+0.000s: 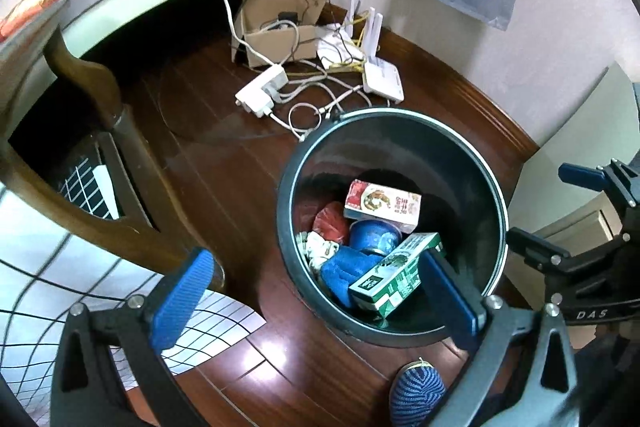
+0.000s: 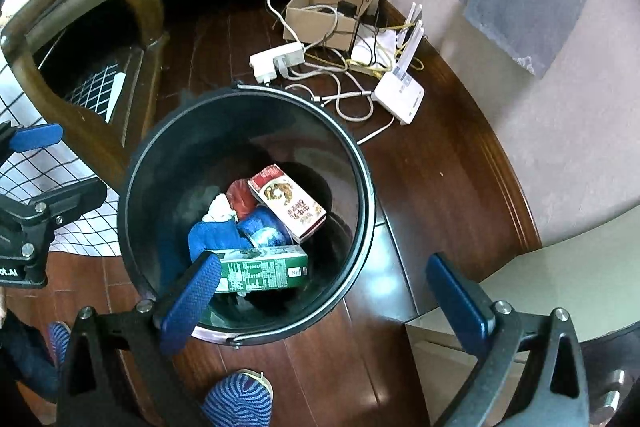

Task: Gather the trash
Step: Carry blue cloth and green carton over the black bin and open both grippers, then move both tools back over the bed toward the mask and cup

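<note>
Both my grippers — left gripper (image 1: 320, 291), right gripper (image 2: 332, 291) — hang spread and empty over the bin (image 2: 362, 187); drop looks done — next, find more trash.

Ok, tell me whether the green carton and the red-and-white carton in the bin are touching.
Apart. The right wrist view shows the blue cup and dark bin interior between the green carton and the red-and-white carton.

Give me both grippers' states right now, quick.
Left gripper: open, holding nothing, above the black bin.
Right gripper: open, holding nothing, over the same bin's near rim.
</note>
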`<state>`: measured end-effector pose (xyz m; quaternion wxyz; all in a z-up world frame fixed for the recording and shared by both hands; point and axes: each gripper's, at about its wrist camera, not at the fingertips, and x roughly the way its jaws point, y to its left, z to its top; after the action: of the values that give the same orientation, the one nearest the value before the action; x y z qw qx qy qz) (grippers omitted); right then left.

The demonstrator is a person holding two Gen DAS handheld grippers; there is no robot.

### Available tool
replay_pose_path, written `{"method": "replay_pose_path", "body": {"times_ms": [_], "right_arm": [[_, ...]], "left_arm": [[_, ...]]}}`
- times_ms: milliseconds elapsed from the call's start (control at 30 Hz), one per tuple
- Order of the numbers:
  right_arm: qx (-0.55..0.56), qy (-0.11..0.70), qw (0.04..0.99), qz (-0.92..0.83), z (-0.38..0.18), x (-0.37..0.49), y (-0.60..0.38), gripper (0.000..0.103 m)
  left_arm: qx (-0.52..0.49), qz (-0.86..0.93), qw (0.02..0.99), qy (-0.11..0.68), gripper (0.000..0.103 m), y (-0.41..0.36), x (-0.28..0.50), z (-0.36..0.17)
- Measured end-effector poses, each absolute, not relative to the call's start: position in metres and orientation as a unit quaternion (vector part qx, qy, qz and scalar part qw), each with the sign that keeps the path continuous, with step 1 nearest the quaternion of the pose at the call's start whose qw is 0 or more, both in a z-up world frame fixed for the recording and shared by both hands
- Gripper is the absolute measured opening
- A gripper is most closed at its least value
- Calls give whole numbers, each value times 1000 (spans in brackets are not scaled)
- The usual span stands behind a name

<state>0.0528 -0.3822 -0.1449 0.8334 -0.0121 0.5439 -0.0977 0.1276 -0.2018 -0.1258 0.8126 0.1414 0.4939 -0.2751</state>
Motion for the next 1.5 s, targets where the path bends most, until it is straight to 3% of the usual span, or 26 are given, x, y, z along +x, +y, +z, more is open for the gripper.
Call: {"method": "replay_pose_path", "body": {"times_ms": [700,1000,1100,1500], "right_arm": [[-20,399,915,-49,-25,89,-304,103],[2,343,937,67,32,137,-206,103],[-6,330,938,104,41,155,-164,103],[-57,352,918,172,30,257,-27,103]], "left_arm": [[88,-218,888,394,103,-107,138,-11],[31,-132,929,344,102,4,153,21],[16,-84,937,338,97,49,162,23],[-41,50,936,347,97,194,213,6]]}}
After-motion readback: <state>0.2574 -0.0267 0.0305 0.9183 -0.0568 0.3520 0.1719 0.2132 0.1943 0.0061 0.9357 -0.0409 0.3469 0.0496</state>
